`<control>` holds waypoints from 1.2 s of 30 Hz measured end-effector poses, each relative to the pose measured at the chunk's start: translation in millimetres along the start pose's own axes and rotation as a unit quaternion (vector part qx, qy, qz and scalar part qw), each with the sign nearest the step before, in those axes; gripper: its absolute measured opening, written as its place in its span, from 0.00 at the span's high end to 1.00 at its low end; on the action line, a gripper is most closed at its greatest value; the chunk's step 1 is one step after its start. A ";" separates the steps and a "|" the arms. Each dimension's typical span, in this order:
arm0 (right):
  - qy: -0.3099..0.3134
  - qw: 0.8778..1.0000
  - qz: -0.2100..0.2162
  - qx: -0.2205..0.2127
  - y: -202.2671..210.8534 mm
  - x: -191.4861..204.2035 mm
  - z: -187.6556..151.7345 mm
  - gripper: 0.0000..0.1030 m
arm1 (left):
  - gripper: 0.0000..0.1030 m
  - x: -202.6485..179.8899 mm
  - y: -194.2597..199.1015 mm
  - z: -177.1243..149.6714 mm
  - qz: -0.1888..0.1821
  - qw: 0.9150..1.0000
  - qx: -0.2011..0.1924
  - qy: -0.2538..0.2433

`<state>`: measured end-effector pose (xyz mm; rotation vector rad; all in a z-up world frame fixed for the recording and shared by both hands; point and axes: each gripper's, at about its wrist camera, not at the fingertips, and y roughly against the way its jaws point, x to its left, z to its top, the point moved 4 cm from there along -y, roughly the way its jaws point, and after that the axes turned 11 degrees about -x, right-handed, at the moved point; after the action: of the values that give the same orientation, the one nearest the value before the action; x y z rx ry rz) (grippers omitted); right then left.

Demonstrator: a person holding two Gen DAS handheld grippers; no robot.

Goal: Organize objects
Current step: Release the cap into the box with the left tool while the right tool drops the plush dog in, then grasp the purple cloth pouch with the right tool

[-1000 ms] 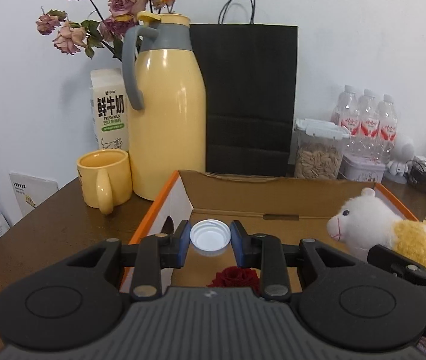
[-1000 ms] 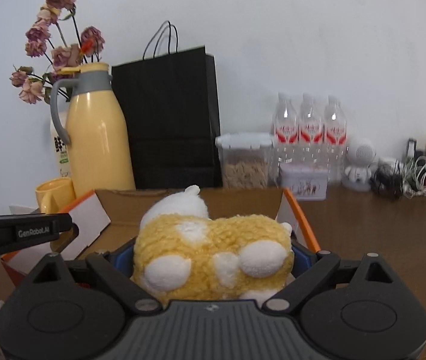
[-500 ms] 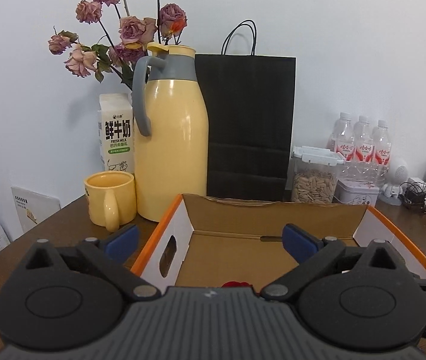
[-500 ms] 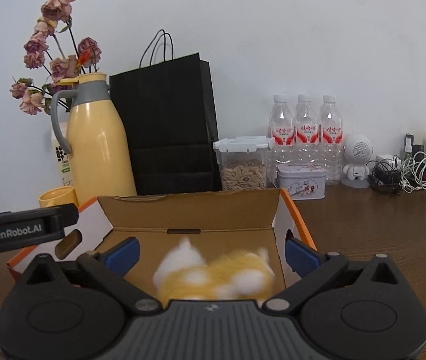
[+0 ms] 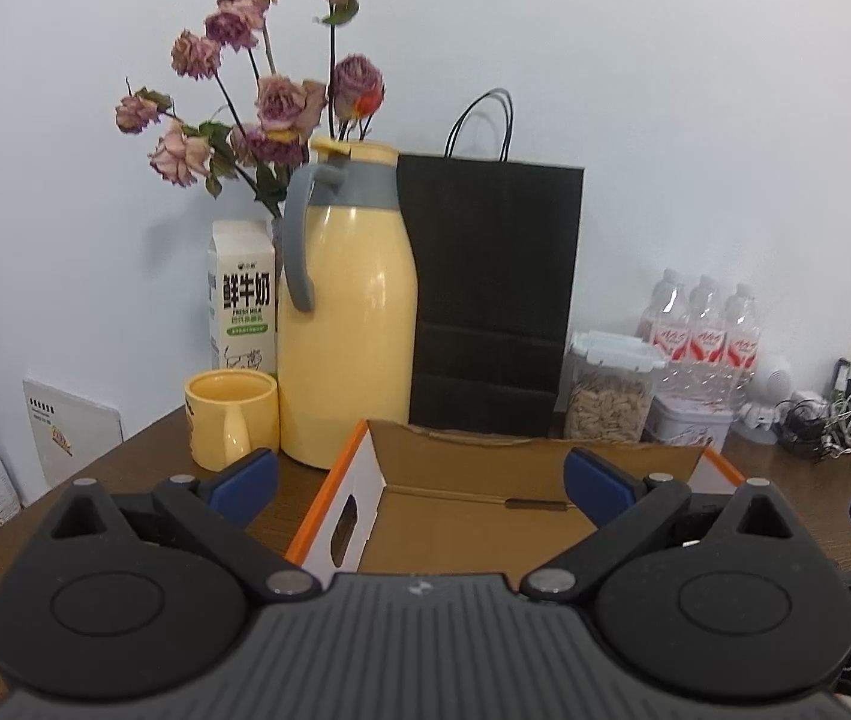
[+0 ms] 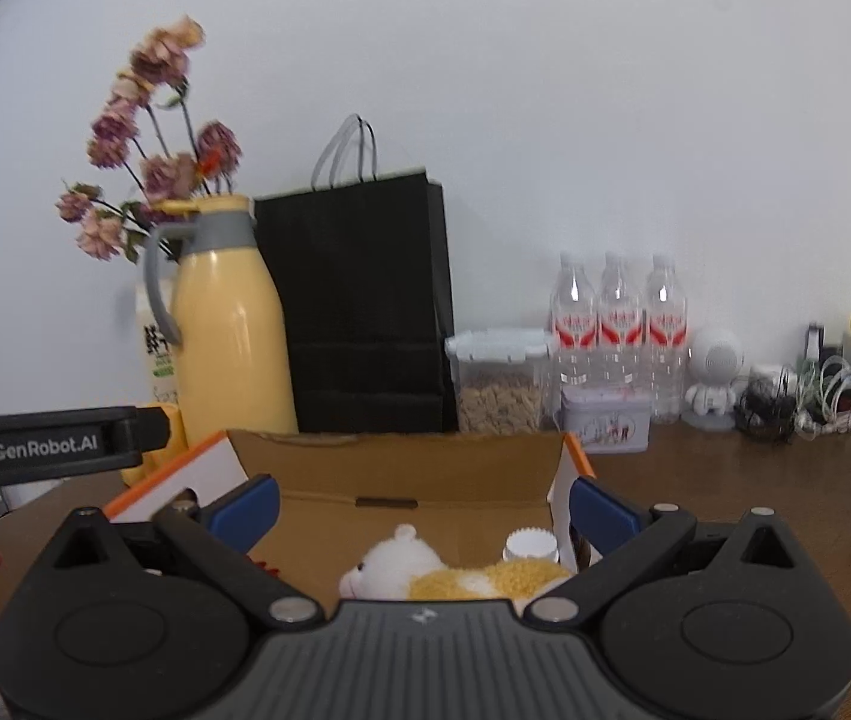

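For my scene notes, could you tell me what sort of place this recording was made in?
Probably an office or home desk used as a demo table: a brown wooden tabletop against a plain wall, crowded with a yellow thermos jug, a milk carton, bottled water and tangled cables.

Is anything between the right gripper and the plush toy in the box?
Nothing visible. The right gripper is open above the cardboard box, and the plush toy lies just below it, beside a white-capped bottle.

yellow-and-white plush toy (image 6: 473,576), perhaps sheep
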<state>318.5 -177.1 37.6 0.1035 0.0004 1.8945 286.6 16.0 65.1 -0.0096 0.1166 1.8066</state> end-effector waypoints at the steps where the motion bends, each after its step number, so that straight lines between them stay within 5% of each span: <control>1: 0.004 1.000 0.003 -0.006 5.4 1.9 3.6 0.00 | 0.00 0.1 4.7 2.6 -0.004 1.000 -0.002 -0.001; 16: 0.047 0.999 0.027 -0.009 90.6 13.0 27.9 0.00 | 0.00 20.5 82.0 24.2 -0.031 0.999 -0.019 -0.031; 36: 0.031 0.997 0.016 0.063 176.7 0.3 -18.9 0.00 | 0.00 73.6 151.2 -18.2 -0.019 0.997 0.052 -0.054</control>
<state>149.9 -232.6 28.0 0.1306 0.1622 1.9280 121.5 50.7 53.2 0.1594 0.1320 1.7573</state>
